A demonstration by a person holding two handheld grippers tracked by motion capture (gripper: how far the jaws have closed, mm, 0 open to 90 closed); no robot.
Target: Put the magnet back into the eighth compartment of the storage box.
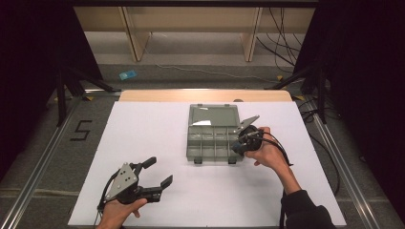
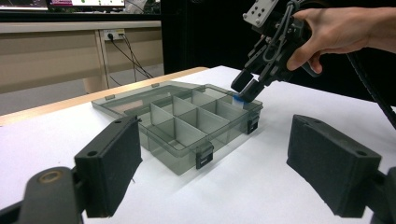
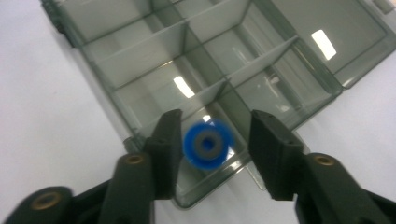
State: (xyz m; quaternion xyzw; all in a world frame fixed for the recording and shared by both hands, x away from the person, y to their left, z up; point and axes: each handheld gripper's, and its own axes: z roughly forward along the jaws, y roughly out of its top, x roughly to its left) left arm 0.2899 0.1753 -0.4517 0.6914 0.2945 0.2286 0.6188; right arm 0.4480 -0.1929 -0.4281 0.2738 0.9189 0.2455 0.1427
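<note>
Claw number one, my left gripper (image 1: 155, 174), is resting near the table's (image 1: 143, 124) front left corner, its jaws standing wide apart with nothing between them, pointing toward the compartment box (image 1: 212, 136). Farther in, just right of the table's middle, that smoky clear box is lying with its lid folded back flat toward the far edge. My right gripper (image 3: 212, 144) is hanging over the box's front right corner, tilting down into it. Its jaws are standing parted, and a small blue roll (image 3: 208, 145) with a grey core is sitting blurred between them, with a gap showing on each side, over the corner compartment. In the left gripper view the blue roll (image 2: 238, 99) is showing just under the right gripper's tips at the box rim
</note>
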